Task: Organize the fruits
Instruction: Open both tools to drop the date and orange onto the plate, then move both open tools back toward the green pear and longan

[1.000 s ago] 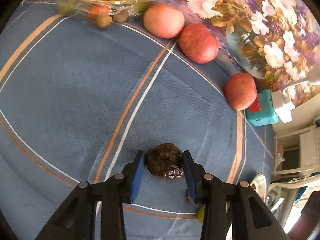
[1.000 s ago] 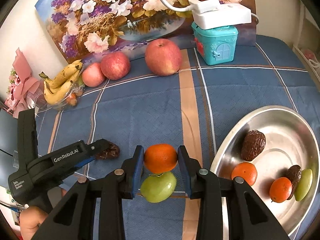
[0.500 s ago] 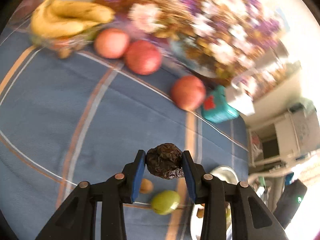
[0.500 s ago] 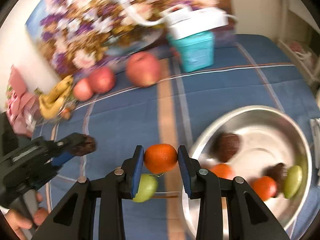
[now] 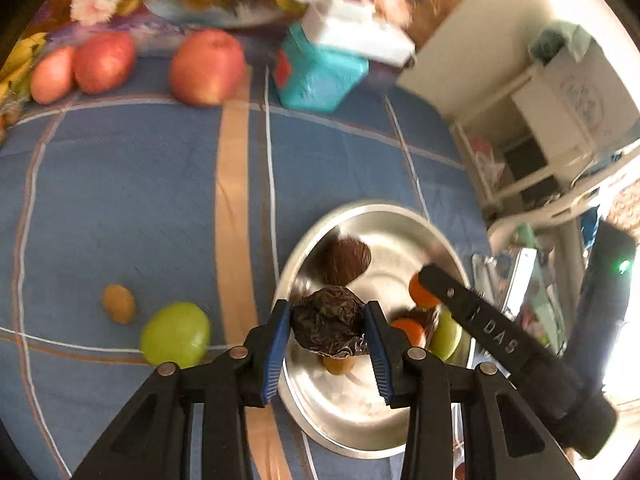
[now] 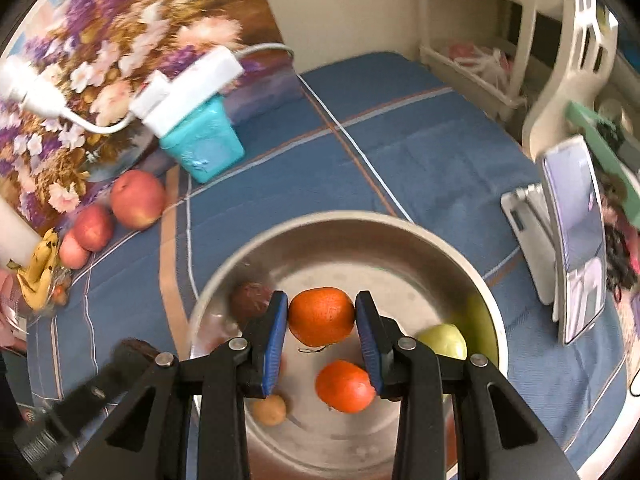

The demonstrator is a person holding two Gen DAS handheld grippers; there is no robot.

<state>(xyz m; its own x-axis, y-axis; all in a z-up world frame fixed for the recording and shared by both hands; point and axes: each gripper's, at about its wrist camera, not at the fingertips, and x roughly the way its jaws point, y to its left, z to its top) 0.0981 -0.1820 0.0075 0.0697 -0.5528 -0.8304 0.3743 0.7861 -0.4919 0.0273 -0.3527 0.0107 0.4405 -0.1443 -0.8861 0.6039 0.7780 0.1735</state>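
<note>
Left wrist view: my left tongs [image 5: 327,334] clamp a wrinkled dark fruit [image 5: 328,328] above the near rim of the steel bowl [image 5: 372,216], held there for dropping in; a green fruit [image 5: 175,334] lies left of them on the blue cloth. Right wrist view: my right tongs [image 6: 322,322] grip an orange [image 6: 321,315] over the bowl's middle, above fruit already gathered.

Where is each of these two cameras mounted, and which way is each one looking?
Left wrist view: sits on the left gripper, looking forward over the held wrinkled dark fruit at the metal bowl; the right gripper crosses in.
Right wrist view: sits on the right gripper, looking down into the metal bowl past its orange; the left gripper shows bottom left.
Shared: bowl, blue tablecloth, apples, teal box.
</note>
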